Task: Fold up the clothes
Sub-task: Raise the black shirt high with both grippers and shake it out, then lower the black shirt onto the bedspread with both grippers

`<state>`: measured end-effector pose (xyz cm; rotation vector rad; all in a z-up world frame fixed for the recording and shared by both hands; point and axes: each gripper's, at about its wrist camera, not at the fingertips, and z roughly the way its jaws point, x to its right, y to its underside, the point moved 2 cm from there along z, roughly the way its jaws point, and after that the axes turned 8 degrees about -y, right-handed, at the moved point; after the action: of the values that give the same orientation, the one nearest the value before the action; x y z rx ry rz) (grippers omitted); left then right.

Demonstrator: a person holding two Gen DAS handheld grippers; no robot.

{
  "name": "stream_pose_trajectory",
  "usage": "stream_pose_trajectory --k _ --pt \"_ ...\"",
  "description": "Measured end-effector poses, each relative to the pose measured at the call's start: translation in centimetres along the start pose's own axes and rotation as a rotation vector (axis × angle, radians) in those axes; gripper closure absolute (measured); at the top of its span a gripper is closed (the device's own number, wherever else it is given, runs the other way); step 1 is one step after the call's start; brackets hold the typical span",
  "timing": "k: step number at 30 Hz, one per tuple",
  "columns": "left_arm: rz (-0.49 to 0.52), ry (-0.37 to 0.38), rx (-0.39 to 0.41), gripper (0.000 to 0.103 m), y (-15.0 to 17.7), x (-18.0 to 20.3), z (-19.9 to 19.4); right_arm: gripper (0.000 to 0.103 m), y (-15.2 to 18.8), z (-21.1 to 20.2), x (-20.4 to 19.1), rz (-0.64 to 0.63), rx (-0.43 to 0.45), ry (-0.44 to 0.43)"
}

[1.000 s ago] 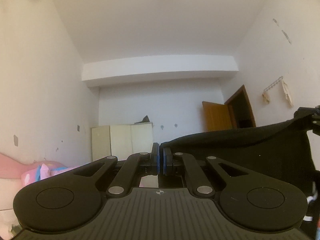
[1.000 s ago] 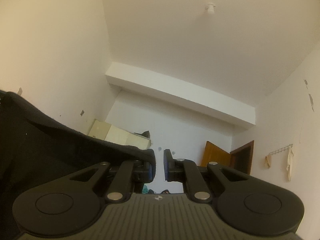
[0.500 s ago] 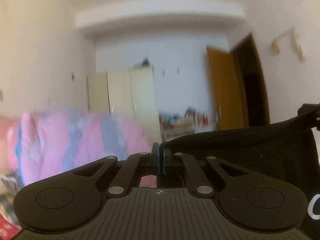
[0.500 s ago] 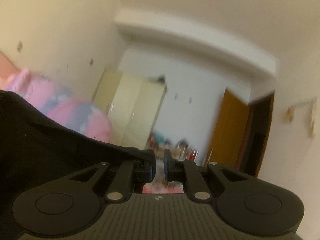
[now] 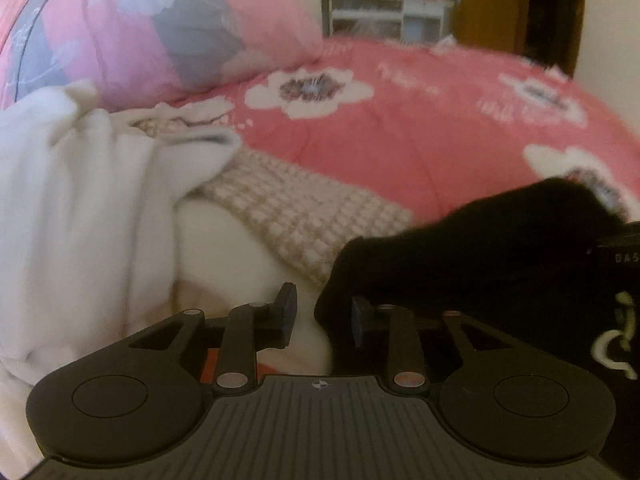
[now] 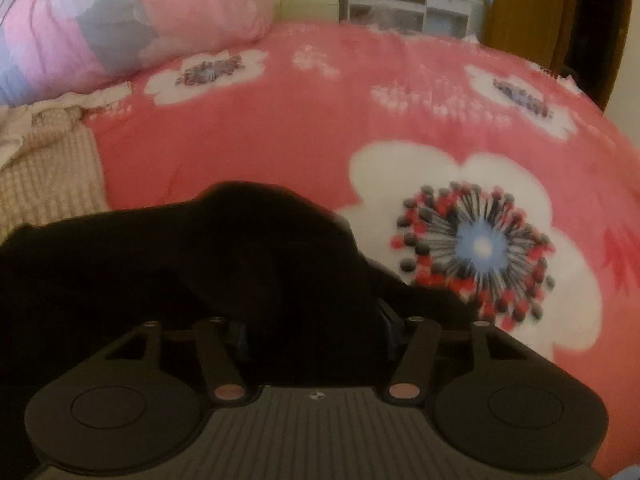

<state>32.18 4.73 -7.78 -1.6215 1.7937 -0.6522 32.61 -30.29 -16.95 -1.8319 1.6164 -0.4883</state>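
Observation:
A black garment [image 5: 480, 248] lies crumpled on the pink flowered bedspread [image 5: 400, 128], low on the right in the left wrist view. My left gripper [image 5: 322, 316] is open; the cloth's edge hangs over its right finger [image 5: 358, 320], and the left finger is bare. In the right wrist view the same black garment [image 6: 200, 248] is heaped across the lower left. It covers the gap of my right gripper [image 6: 314, 328], whose fingers stand wide apart and open. White print shows on the cloth at the far right of the left wrist view.
A white garment pile [image 5: 80, 200] and a beige knitted garment [image 5: 304, 208] lie left of the black one. A pink and grey quilt [image 5: 140, 20] is bunched at the back left. Beyond the bed stand a white shelf [image 6: 404, 4] and a brown door [image 6: 520, 12].
Both grippers swung down from facing the ceiling and walls to facing the bed. Both jaws went from shut on the black garment to open, and the garment now rests on the bedspread.

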Motion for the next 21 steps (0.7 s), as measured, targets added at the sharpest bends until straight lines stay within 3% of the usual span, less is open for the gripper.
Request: stream_pose_trajectory --k 3,5,6,8,14,21 --pt "-0.044 0.007 0.034 0.063 -1.2 -1.8 -3.3 0.02 -0.8 -3.1 0.7 0.02 0.065 -0.037" --pt "-0.05 0.005 0.096 0.047 -1.8 -2.8 -6.5 0.009 -2.1 -6.0 1.3 0.042 0.114 -0.061" --pt "-0.049 0.006 0.127 0.044 -1.5 -3.3 -8.4 0.004 -2.7 -7.5 1.6 0.049 0.141 -0.071" --pt "-0.041 0.014 0.168 0.036 -2.1 -3.9 -11.4 0.003 -3.8 -10.5 2.1 0.063 0.195 -0.091" --pt "0.029 0.051 0.222 0.031 -0.6 -3.9 -17.1 0.003 -4.7 -13.1 1.7 0.11 0.247 -0.105" --pt "-0.054 0.051 0.182 0.031 -1.8 -3.1 -15.0 0.003 -5.6 -16.0 1.3 0.164 0.305 -0.122"
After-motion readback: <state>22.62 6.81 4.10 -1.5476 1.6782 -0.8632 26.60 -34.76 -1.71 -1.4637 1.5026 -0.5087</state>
